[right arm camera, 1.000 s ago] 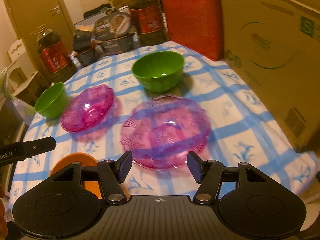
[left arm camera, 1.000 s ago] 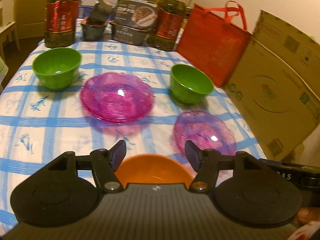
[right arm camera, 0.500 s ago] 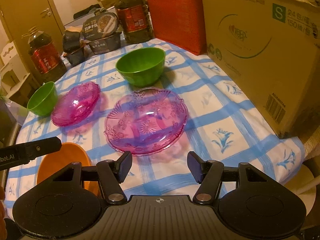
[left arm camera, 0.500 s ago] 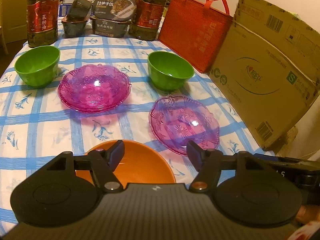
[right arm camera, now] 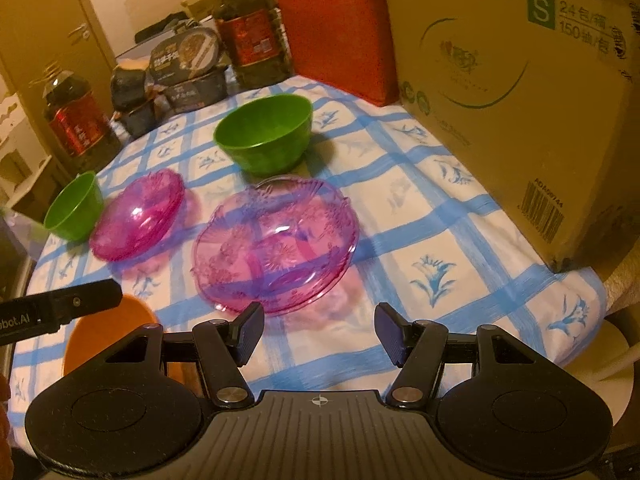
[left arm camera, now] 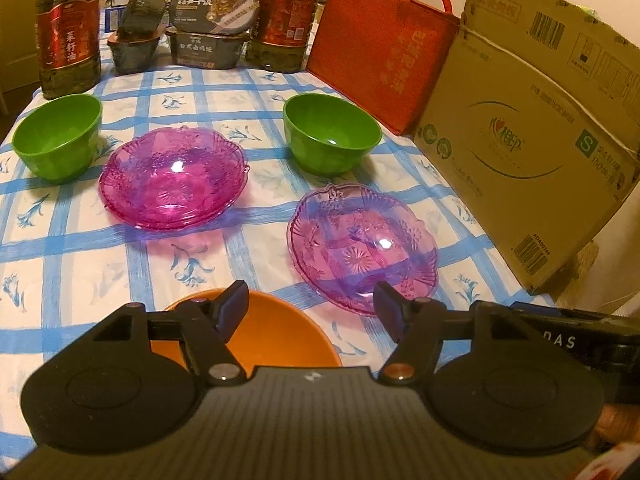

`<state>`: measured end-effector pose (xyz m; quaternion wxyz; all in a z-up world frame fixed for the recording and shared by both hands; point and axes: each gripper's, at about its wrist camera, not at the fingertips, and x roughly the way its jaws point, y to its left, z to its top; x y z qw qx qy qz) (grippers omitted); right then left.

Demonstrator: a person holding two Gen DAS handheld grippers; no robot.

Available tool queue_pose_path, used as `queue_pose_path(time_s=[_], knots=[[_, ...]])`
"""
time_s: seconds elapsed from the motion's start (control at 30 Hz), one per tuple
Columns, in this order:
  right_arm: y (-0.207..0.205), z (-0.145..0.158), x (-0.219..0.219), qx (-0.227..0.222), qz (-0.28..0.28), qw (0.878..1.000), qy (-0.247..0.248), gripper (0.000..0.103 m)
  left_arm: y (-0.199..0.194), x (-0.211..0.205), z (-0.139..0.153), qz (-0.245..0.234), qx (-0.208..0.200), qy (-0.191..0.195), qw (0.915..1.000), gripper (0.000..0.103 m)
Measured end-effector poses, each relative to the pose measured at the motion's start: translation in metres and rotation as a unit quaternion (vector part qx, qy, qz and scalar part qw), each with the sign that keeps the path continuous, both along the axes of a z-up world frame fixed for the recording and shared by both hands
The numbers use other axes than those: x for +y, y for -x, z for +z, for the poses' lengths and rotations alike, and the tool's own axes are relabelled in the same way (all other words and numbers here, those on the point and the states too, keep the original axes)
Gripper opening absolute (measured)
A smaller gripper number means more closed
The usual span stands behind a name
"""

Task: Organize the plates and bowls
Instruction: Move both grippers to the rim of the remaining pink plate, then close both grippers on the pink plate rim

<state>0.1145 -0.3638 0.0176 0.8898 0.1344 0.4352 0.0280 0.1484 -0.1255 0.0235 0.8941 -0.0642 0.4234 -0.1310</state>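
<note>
Both claws wide open and empty over the near edge of the tabletop (left arm camera: 80,256); nothing picked up yet.

Left wrist view, left to right: green bowl (left arm camera: 56,136) at mid left, stacked pink dishes (left arm camera: 172,178) just beside it, second green bowl (left arm camera: 330,134) upper centre, single pink plate (left arm camera: 362,246) centre right, orange bowl (left arm camera: 260,336) at bottom centre under my left claw (left arm camera: 310,312). In the right wrist view my right claw (right arm camera: 318,332) hangs just short of the single pink plate's near rim. My reading: the next step is that plate onto the pink stack. To do it well, I should bring one finger under the scalloped rim and one above, close gently since thin clear plastic may slip or flex, lift level, and keep wide of the cardboard box (right arm camera: 520,80) at frame right.
</note>
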Motion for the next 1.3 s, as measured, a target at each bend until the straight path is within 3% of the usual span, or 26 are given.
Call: queue_pose_path(time_s=[0.6, 0.63, 0.7, 0.77, 1.07, 1.3], knots=[[-0.044, -0.028, -0.023, 0.009, -0.017, 1.0, -0.018, 0.061, -0.09, -0.027, -0.039, -0.05, 0.055, -0.023, 0.997, 0.064], [-0.048, -0.03, -0.024, 0.009, -0.018, 1.0, -0.018, 0.061, -0.096, -0.028, -0.043, -0.051, 0.06, -0.027, 0.9965, 0.061], [-0.055, -0.035, -0.024, 0.012, -0.017, 1.0, -0.016, 0.061, -0.106, -0.028, -0.051, -0.054, 0.069, -0.033, 0.9956, 0.047], [-0.063, -0.042, -0.025, 0.017, -0.017, 1.0, -0.016, 0.061, -0.115, -0.028, -0.059, -0.059, 0.077, -0.038, 0.9946, 0.042], [-0.088, -0.069, -0.023, 0.037, -0.008, 0.999, -0.021, 0.061, -0.139, -0.033, -0.08, -0.076, 0.088, -0.054, 0.9918, 0.033], [-0.096, -0.079, -0.023, 0.045, -0.009, 0.998, -0.032, 0.038, -0.146, -0.037, -0.087, -0.086, 0.095, -0.045, 0.9907, 0.023]])
